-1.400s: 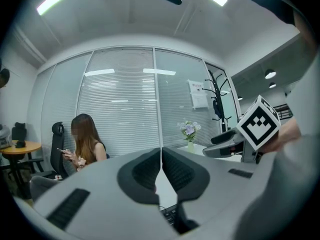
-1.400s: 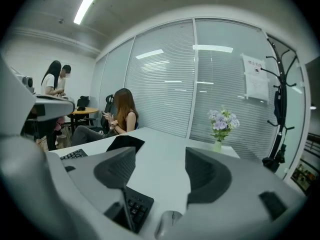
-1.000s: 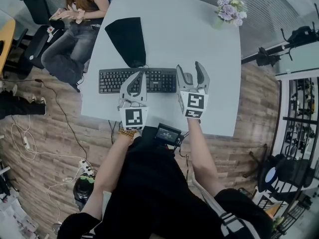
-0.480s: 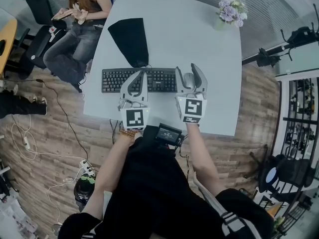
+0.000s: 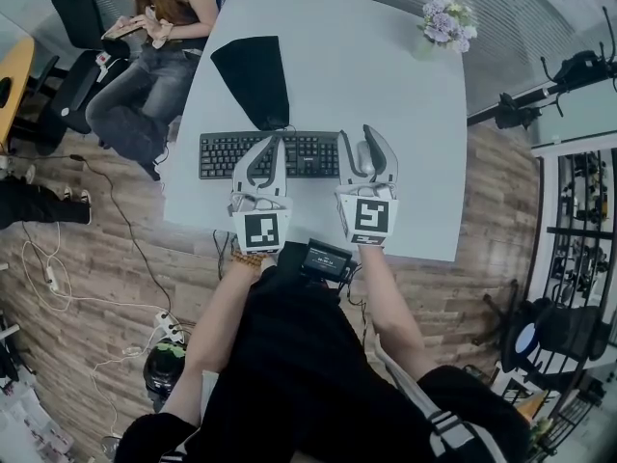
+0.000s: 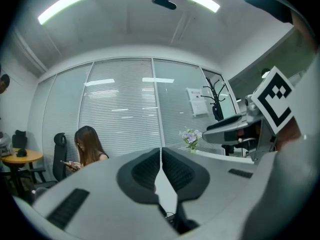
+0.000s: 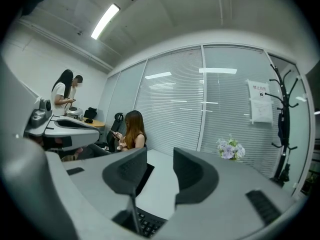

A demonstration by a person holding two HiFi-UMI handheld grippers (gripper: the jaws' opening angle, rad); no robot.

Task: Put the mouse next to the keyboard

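On the white tabletop [image 5: 386,66] the keyboard [image 5: 231,154] lies ahead, and the mouse [image 5: 364,156] sits just beside its right end, so placing looks done. My right claw [image 5: 358,133], jaws just closing partway, grips nothing above it. My left claw [image 5: 273,143] is clenched and empty.

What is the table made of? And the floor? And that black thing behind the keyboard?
Table: smooth matte white top with no grain, likely laminate or painted board.
Floor: wood or wood-look planks, with brown grain and seams showing.
Black thing: probably fabric, dull and flat, but I can't be sure.
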